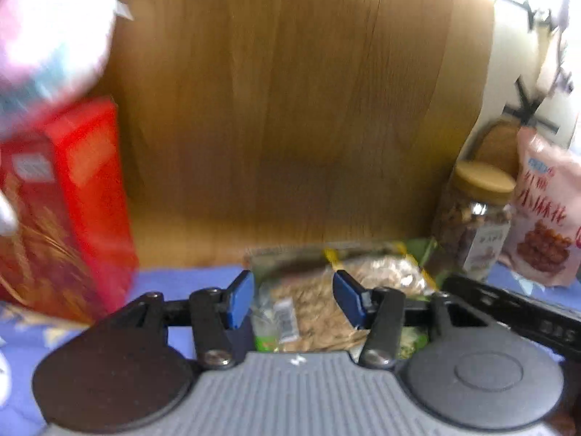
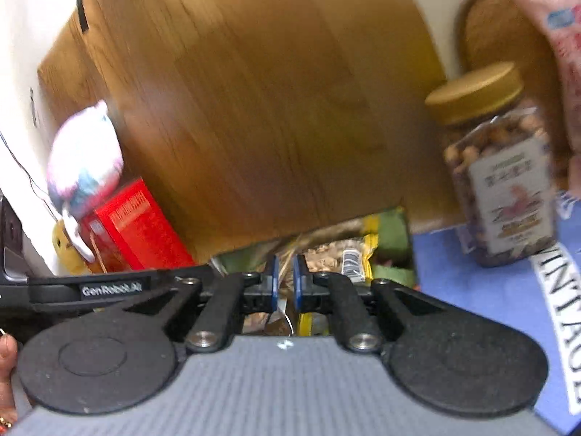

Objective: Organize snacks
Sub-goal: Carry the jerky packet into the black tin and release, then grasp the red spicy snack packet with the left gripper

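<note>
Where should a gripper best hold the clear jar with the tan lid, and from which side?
Probably the clear body just under the tan lid of the jar, approached level from the front. It stands upright, the pink bag crowds one side, and the lid looks wider than the jaws.

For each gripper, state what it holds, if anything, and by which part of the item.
Left gripper: open, nothing held; the green seed bag lies beyond it. Right gripper: nearly closed, but whether it pinches the bag's edge cannot be told.
</note>
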{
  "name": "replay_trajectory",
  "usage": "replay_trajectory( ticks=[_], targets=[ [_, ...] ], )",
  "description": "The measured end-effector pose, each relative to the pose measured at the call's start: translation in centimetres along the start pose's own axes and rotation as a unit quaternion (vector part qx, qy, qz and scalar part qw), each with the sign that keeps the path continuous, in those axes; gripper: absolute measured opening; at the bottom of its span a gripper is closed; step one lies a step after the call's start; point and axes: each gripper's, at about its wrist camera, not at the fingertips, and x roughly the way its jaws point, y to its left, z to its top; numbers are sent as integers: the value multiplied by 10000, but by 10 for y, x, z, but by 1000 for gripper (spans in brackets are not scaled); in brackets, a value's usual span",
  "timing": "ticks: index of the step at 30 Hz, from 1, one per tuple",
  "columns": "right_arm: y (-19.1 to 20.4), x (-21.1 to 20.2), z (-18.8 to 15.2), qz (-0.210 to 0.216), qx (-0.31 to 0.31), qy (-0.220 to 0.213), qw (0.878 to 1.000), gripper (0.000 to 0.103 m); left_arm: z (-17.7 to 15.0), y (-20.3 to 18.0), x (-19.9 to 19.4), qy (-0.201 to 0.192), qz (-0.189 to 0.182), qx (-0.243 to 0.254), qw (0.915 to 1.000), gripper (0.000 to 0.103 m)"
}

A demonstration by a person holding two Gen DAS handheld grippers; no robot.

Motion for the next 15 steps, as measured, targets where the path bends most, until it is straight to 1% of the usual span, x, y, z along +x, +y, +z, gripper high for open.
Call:
replay_trajectory(
  ticks=[2,3,5,6,8,10,11,13,14,15],
  targets=[
    [3,-24,-7,219,15,2,9998,13,-6,6,-30,-212,-51,-16,9998,50],
    [4,-34,-14,331,13,115,9994,14,-13,10,-44,-206,-99,-40,9997,51],
    [4,-52,-38,513,-8,531,9973,17,-37,18,-65,77,-334,-183,9992,52],
    [2,-60,-51,549,-12,743,9957,19,-52,23,-72,314,-525,-320,9976,52],
    [-1,-64,-77,507,43,1134,9922,20,-87,30,-81,870,-960,-716,9890,52],
    [-6,-63,-95,449,184,1397,9890,20,-120,36,-84,1297,-1285,-1191,9759,52],
    [-9,-60,-102,432,298,1495,9874,20,-133,38,-82,1436,-1377,-1421,9696,52],
    [-11,-52,-110,459,501,1634,9842,20,-155,43,-79,1606,-1438,-1836,9591,58],
    [-10,-50,-113,513,553,1607,9841,20,-163,46,-78,1590,-1454,-1998,9558,59],
    [-7,-48,-116,557,576,1617,9836,20,-166,47,-79,1423,-1473,-2116,9557,64]
  ],
)
